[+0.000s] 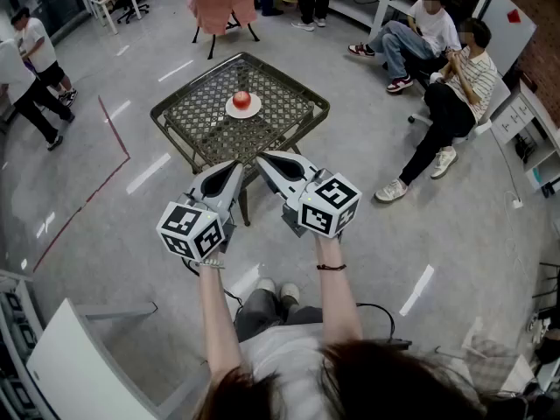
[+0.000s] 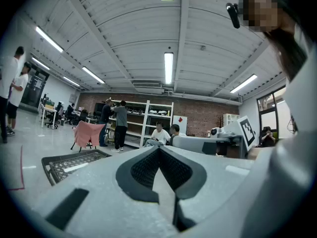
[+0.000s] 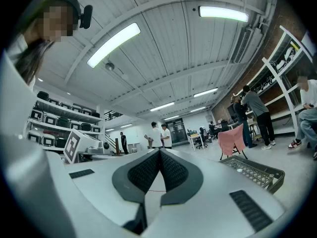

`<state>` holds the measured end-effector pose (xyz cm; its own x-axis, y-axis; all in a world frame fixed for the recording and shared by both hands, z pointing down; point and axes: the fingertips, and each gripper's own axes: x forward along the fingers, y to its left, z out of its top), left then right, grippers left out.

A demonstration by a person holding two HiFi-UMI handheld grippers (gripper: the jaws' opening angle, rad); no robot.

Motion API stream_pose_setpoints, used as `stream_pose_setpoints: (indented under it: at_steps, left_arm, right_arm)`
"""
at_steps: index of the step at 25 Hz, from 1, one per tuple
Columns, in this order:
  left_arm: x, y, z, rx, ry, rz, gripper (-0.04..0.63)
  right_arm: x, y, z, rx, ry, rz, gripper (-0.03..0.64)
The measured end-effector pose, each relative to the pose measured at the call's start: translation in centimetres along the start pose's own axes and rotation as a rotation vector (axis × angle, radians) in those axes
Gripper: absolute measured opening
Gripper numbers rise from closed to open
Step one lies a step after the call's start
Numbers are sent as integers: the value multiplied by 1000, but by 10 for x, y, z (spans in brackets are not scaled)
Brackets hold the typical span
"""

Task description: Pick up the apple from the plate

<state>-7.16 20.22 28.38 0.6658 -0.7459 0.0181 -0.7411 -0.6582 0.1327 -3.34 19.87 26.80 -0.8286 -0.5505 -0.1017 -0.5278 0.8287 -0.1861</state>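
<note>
Left gripper [image 2: 159, 148]: grey fingers pressed together, nothing between them.
Apple [image 1: 241, 100]: round, red, glossy; well ahead of both pairs of fingertips, untouched.
Plate [image 1: 255, 110]: small round white dish under the apple, on a dark metal lattice table [image 1: 289, 103].
Right gripper [image 3: 159, 152]: fingers pressed together, empty.

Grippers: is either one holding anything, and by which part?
Nothing held. The left gripper and right gripper are both shut and empty; the round red apple sits untouched on the white plate.
</note>
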Motion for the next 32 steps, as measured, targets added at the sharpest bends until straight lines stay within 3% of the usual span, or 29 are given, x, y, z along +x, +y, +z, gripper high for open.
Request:
stream_pose_setpoints:
  at_steps: [18,32]
  left_arm:
    - [9,-3,-4,-1,17,2,11]
    - [24,2,-19,-29,52,45,11]
  right_arm:
    - [-6,-5,-1,-7,14,15,9]
    - [-8,-30,-12,58,29,17,9]
